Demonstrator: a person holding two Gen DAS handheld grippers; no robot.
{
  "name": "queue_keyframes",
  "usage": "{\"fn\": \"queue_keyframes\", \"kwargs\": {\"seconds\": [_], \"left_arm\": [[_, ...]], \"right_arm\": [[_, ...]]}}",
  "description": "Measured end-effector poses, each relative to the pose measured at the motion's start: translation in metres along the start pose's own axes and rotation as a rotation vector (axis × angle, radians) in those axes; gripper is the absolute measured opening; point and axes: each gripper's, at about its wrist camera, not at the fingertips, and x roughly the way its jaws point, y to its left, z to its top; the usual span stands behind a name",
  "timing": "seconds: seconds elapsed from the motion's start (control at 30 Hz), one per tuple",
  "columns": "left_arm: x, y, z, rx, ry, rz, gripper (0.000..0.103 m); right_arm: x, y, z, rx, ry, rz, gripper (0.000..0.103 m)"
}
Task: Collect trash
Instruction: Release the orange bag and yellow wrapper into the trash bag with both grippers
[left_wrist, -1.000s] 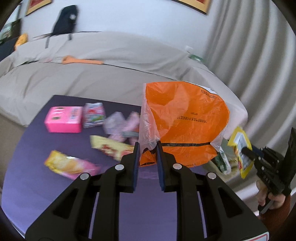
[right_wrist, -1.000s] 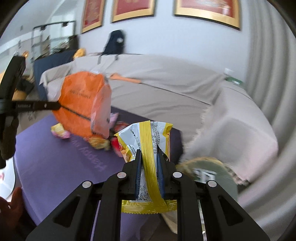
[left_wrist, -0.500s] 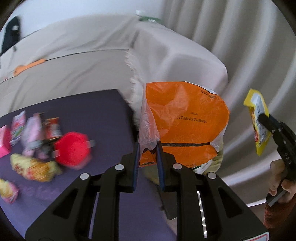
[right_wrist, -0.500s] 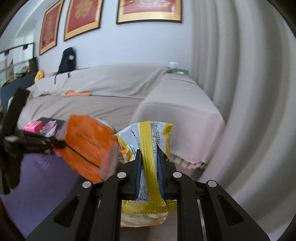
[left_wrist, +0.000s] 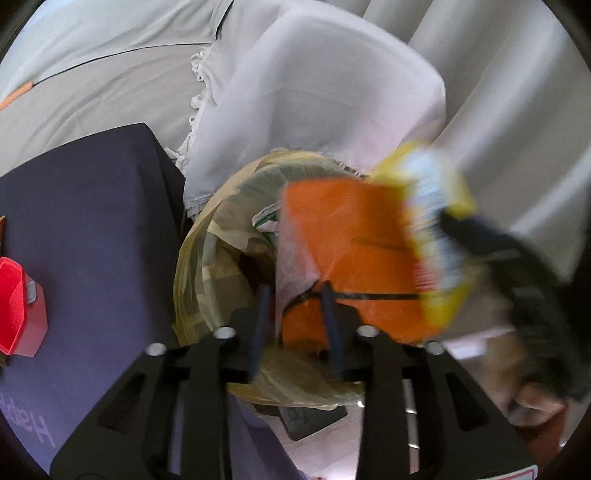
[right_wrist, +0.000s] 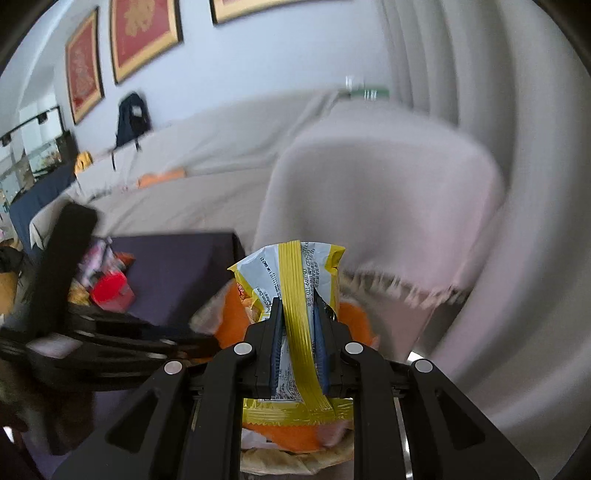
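Wrapper (right_wrist: 291, 295) sits clamped between right gripper (right_wrist: 298, 310) jaws.

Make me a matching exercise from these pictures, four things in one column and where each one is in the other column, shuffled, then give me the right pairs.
Things:
1. orange bag
2. yellow wrapper
3. red container
4. bin liner

Places or states:
A. on the purple table
B. clamped in the right hand-held gripper
C. draped over the rim of the bin beside the table
D. between the parted fingers of the left hand-held gripper, whose jaws have just been opening, above the bin

Pairs: 1-D, 2-B, 3-A, 4-C
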Motion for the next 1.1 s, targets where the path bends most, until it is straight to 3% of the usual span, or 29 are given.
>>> {"fn": "queue_keyframes", "kwargs": {"seconds": [0.03, 0.13, 0.23, 0.43, 0.57, 0.73, 0.93, 1.1], "left_arm": [[-0.003, 0.002, 0.000, -0.006, -0.006, -0.013, 0.041], [-0.025, 0.014, -0.004, -0.021, -0.042, -0.022, 0.042], [-0.058, 0.026, -0.013, -0.003, -0.118, 0.036, 0.043], [-0.096, 0.057, -0.034, -0.063, -0.181, 0.094, 0.044], [-0.109, 0.077, -0.047, -0.099, -0.200, 0.106, 0.044], [-0.134, 0.101, -0.069, -0.117, -0.234, 0.139, 0.048], [-0.170, 0.143, -0.098, -0.192, -0.286, 0.215, 0.048], [-0.203, 0.182, -0.127, -0.268, -0.327, 0.311, 0.048]], "right_arm": [[0.015, 0.002, -0.004, -0.002, 0.037, -0.007, 0.017], [0.055, 0.004, -0.016, 0.022, 0.149, 0.006, 0.017], [0.079, 0.011, -0.026, -0.005, 0.227, -0.016, 0.017], [0.104, 0.021, -0.047, -0.068, 0.384, -0.078, 0.017], [0.090, 0.021, -0.045, -0.026, 0.348, -0.062, 0.020], [0.060, 0.028, -0.042, 0.005, 0.265, -0.023, 0.051], [0.023, 0.057, -0.030, -0.058, 0.181, -0.070, 0.052], [-0.010, 0.096, -0.009, -0.086, 0.058, -0.022, 0.053]]}}
